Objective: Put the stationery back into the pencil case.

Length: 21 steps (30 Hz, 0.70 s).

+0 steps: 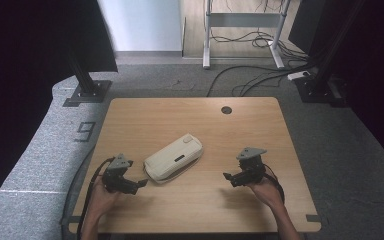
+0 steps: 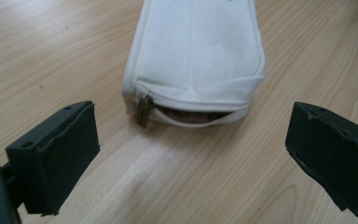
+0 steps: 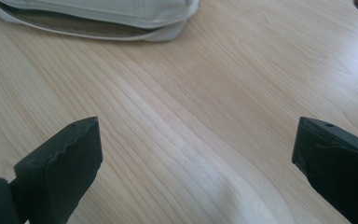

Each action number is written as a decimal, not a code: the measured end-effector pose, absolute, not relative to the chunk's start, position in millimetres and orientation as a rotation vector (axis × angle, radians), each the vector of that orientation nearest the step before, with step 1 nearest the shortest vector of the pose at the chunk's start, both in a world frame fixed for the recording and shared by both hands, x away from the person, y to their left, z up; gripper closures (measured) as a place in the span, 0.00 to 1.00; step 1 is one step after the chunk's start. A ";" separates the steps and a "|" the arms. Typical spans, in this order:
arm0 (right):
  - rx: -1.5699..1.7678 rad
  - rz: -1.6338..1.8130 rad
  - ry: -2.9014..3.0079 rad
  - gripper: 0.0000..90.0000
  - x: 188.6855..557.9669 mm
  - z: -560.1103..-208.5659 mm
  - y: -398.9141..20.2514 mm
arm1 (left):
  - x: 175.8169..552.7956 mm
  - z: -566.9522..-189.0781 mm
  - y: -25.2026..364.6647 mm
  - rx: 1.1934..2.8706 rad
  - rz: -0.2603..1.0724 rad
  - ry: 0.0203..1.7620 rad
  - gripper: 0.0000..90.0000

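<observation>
On the wooden desk [image 1: 190,200], one cream fabric pouch [image 1: 174,157] lies slantwise a little left of centre, its near end toward the left hand-held gripper [image 1: 142,183] and its far end pointing up and to the right. Bare wood runs all round it: a broad strip toward the far edge, where a single round cable hole [image 1: 226,110] sits, and open room on the right between the pouch and the right hand-held gripper [image 1: 227,176]. Both hand-held grippers are near the front edge, one to each side, each held in a hand.

From the left gripper view the pouch [image 2: 196,51] is soft, rounded at the corners and stitched along its seams; its zipper is partly undone at the near end, with one brass-coloured zipper pull [image 2: 144,111] hanging at the left of the gap. The left hand-held gripper's two black jaws stand wide apart, just short of the pouch and not touching it.

The right hand-held gripper's jaws are likewise spread wide over bare, pale, straight-grained wood, well apart from the pouch [image 3: 102,18].
</observation>
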State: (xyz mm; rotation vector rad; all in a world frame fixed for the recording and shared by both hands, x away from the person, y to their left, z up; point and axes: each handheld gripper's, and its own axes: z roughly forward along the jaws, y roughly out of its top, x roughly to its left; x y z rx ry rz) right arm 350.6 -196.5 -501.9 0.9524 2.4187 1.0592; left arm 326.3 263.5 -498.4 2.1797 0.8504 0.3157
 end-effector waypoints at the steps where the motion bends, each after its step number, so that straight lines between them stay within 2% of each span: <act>1: 0.957 1.056 2.415 0.02 349.7 -502.1 -199.7 | 325.8 -499.7 264.7 2.180 0.317 0.855 0.03; 14: 1.056 1.036 2.361 0.01 338.4 -513.4 -229.5 | 324.2 -519.1 276.6 2.178 0.320 0.911 0.00; 21: 1.105 1.001 2.363 0.01 332.9 -533.7 -235.9 | 324.7 -534.4 278.5 2.189 0.329 0.932 0.00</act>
